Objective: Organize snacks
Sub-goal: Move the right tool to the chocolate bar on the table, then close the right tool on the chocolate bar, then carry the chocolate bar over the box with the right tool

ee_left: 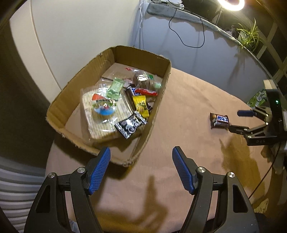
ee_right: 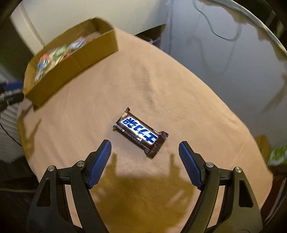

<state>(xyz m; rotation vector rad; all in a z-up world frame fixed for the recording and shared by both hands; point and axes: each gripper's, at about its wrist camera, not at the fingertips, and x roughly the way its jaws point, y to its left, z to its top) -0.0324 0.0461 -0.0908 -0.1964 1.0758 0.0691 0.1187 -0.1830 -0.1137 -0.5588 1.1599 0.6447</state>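
Note:
A brown chocolate bar with a blue and white label point(ee_right: 139, 133) lies on the tan table cloth point(ee_right: 161, 89), just beyond my right gripper point(ee_right: 145, 149), which is open and empty. The bar also shows in the left wrist view point(ee_left: 220, 120), with the right gripper point(ee_left: 235, 121) beside it. An open cardboard box point(ee_left: 157, 105) holds several snack packets, among them a yellow one point(ee_left: 140, 105) and a black one point(ee_left: 130, 126). My left gripper point(ee_left: 141, 156) is open and empty, by the box's near corner. The box appears at the far left in the right wrist view point(ee_right: 71, 62).
A green packet point(ee_left: 258, 97) lies at the table's right edge, also in the right wrist view point(ee_right: 277, 155). A grey wall with a hanging black cable point(ee_left: 188, 35) stands behind the table. A plant point(ee_left: 249, 35) and a ring light point(ee_left: 231, 4) are at the upper right.

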